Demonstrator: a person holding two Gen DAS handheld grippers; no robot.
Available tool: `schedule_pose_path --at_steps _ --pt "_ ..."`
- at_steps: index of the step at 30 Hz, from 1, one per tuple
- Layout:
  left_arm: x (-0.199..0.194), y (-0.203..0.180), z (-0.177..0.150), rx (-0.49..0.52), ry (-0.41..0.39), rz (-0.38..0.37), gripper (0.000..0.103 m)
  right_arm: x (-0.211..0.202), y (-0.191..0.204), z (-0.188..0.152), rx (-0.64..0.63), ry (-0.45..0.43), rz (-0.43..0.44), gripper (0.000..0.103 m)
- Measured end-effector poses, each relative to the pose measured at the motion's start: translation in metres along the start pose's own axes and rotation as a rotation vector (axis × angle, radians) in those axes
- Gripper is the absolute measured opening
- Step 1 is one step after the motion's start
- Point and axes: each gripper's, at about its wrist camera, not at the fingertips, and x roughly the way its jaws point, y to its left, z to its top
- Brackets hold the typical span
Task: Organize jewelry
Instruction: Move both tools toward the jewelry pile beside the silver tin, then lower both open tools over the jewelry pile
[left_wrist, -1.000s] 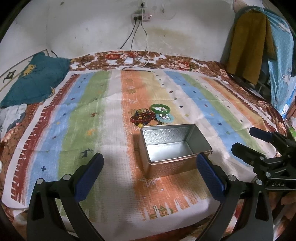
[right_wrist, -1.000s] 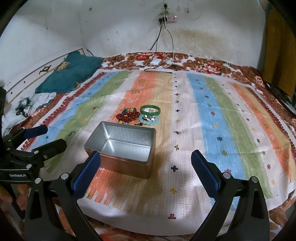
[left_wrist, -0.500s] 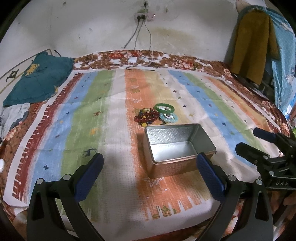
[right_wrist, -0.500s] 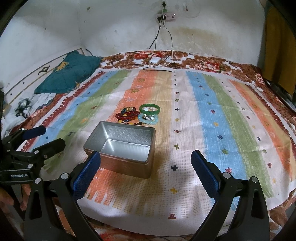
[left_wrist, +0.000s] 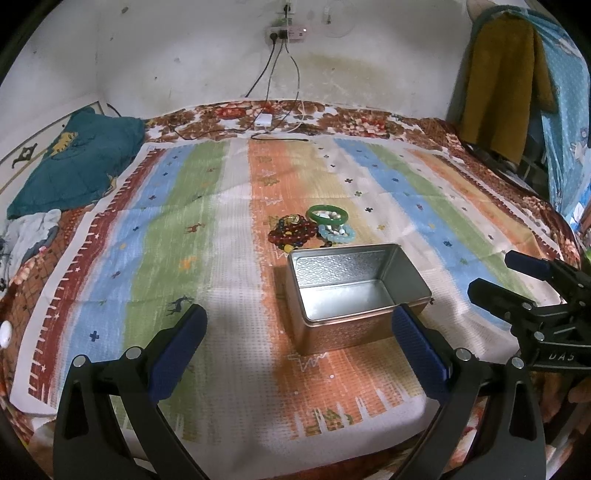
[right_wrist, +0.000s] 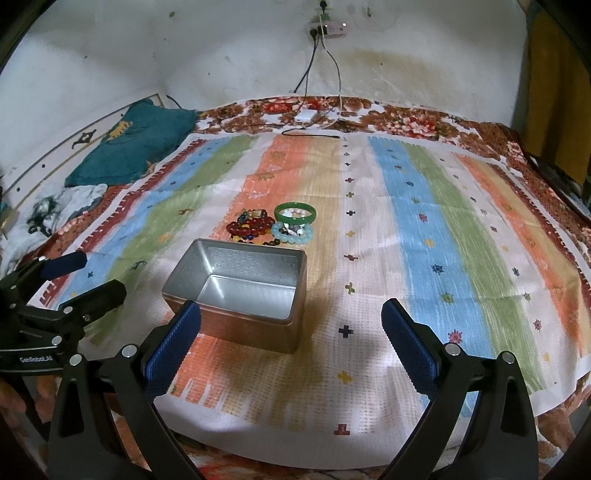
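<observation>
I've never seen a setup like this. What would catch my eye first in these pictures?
Probably the open metal tin, empty and shiny, sitting in the middle of a brightly striped cloth spread over a bed. Just beyond it lies a small heap of jewelry: a green bangle, dark red beads and a pale blue bead bracelet. In the foreground, the left gripper and the right gripper gape open, holding nothing.

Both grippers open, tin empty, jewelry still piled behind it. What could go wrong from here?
1. The red bead bracelet, green bangle and pale blue bracelet lie touching in one cluster, so a pinch may snag or drag a neighbour.
2. The open tin sits between both grippers and the pile; a low reach by the left gripper or right gripper could knock it.
</observation>
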Motion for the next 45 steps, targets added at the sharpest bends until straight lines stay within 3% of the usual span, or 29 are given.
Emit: schedule_pose_path --at_steps 23,45 --pt "0.018 0.006 0.013 -0.043 0.044 -0.021 0.097 0.012 0.001 0.016 -0.008 0.010 0.004 0.099" --pt "0.063 0.029 0.056 -0.041 0.125 -0.009 0.097 0.039 -0.009 0.056 -0.024 0.051 0.015 0.099"
